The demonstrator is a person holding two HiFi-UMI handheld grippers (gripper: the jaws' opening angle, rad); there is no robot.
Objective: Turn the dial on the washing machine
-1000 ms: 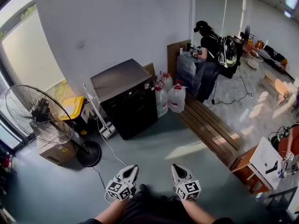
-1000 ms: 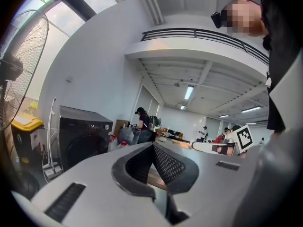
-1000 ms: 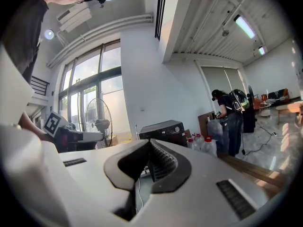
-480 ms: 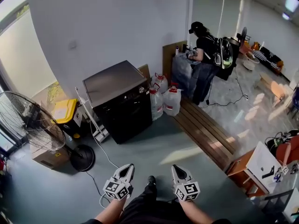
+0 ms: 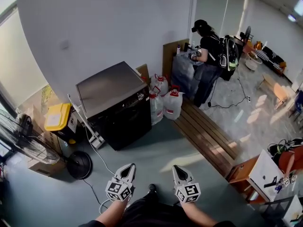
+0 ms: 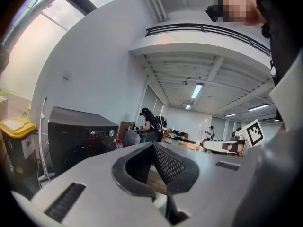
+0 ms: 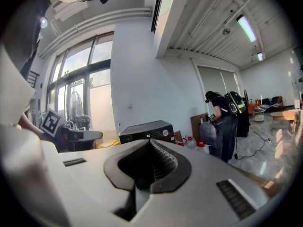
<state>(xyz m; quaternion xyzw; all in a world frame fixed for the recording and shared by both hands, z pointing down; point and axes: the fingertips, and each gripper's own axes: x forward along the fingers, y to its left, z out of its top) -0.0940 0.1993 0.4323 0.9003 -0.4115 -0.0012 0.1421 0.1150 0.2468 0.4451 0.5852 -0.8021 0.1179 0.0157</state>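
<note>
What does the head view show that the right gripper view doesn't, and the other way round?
Only the head view: the fan's round base, the white power strip on the floor, and the left gripper and right gripper seen from above.

Only the right gripper view: that gripper's own jaws close up, shut with nothing between them, and the ceiling beams overhead.

Both: the black washing machine, the jugs beside it and a person with a backpack.

head view: high, steep down | gripper views: low, fwd | all share washing machine (image 5: 117, 109), far
</note>
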